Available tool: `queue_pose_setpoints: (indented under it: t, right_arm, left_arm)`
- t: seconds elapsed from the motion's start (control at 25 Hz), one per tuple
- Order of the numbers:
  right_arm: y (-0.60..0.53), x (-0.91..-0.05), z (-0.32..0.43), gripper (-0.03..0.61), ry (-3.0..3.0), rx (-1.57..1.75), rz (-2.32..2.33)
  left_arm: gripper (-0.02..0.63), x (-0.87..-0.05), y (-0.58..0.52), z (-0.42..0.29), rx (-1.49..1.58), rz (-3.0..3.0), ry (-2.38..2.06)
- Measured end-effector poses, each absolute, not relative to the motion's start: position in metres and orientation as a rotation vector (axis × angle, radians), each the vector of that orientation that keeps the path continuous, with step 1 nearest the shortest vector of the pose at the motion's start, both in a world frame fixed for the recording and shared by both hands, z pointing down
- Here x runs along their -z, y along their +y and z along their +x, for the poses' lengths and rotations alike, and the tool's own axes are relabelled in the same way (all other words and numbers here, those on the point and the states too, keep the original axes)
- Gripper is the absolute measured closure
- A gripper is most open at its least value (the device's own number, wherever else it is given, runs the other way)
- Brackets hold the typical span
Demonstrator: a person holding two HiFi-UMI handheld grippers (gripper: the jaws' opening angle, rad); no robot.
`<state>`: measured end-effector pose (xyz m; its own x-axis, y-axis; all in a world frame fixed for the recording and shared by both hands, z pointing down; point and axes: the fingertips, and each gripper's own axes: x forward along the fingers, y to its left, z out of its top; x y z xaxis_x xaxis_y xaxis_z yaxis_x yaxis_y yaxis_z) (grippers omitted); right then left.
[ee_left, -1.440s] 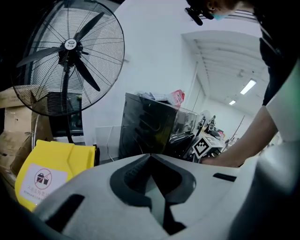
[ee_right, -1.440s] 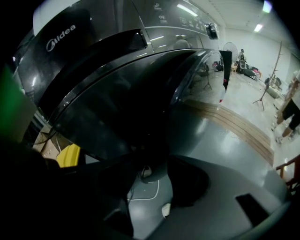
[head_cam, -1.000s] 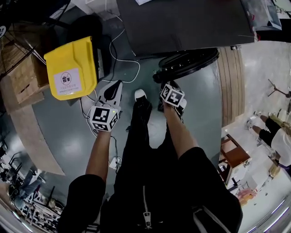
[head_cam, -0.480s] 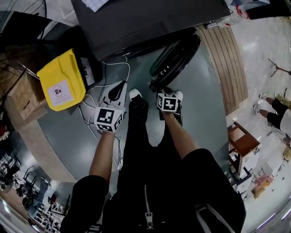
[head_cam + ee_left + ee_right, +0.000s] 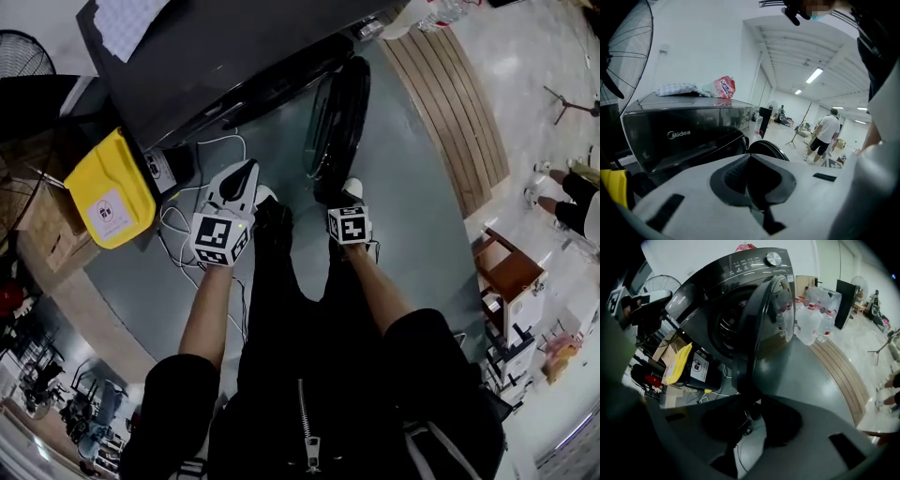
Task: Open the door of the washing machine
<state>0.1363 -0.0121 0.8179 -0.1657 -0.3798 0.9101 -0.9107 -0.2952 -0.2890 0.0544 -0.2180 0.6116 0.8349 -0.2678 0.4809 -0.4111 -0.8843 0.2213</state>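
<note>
The dark front-loading washing machine (image 5: 234,56) fills the top of the head view. Its round door (image 5: 337,112) stands swung out, edge-on to me. My right gripper (image 5: 345,192) points steeply down at the door's lower rim. In the right gripper view the door (image 5: 764,324) runs down to just beyond the tips of the right gripper (image 5: 752,401). Its jaws are closing; floor and a cable show in the gap. My left gripper (image 5: 239,173) hangs left of the door, shut on nothing, and faces the machine (image 5: 684,136).
A yellow bin (image 5: 105,192) and white cables (image 5: 187,220) lie left of the machine, with a fan (image 5: 23,52) behind. A wooden strip (image 5: 450,103) runs along the right. Water bottles (image 5: 811,315) stand beside the machine. My shoes (image 5: 272,211) are between the grippers. People (image 5: 825,136) stand farther off.
The door has swung further out from the machine's front. Both grippers have moved across the floor with it, and the right gripper's jaws have narrowed.
</note>
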Motion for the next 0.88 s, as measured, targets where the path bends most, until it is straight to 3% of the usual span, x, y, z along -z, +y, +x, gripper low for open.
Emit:
queue_pose_setpoints:
  t: [0.88]
  right_arm:
    - [0.101,-0.818,0.394,0.502,-1.395,-1.29,1.66]
  left_arm:
    - [0.612,-0.623,-0.15,0.22,-0.689,2.725,-0.402]
